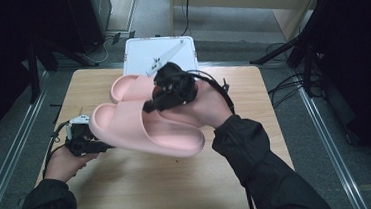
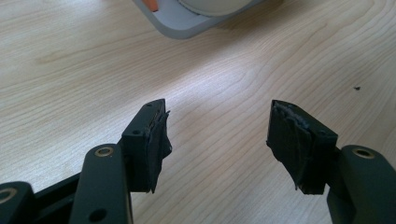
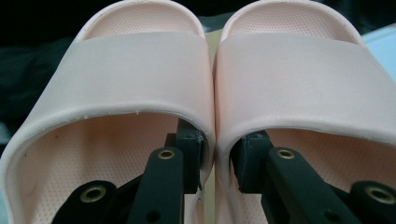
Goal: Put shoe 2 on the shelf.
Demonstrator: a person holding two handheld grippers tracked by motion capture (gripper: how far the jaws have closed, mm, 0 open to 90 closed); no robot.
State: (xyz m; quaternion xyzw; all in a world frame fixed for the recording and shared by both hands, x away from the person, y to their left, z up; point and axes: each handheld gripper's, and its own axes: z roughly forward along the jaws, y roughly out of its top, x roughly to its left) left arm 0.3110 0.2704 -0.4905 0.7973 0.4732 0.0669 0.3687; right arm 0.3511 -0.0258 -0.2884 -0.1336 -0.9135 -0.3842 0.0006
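Two pink slide sandals (image 1: 145,125) hang side by side above the wooden table (image 1: 145,188), held together by my right gripper (image 1: 159,102). In the right gripper view one jaw reaches under each strap, and the two pads squeeze the sandals' inner walls (image 3: 214,140) together between them. The left sandal (image 3: 135,70) and the right sandal (image 3: 299,74) point away from the camera. My left gripper (image 1: 94,147) rests low at the table's left side, partly hidden behind the nearer sandal's toe. Its jaws (image 2: 219,140) stand wide apart over bare wood.
A white tray (image 1: 159,54) with a white tool on it stands at the table's far edge. A grey and white object (image 2: 196,14) lies ahead of the left gripper. Dark stands and cables flank the table on the floor.
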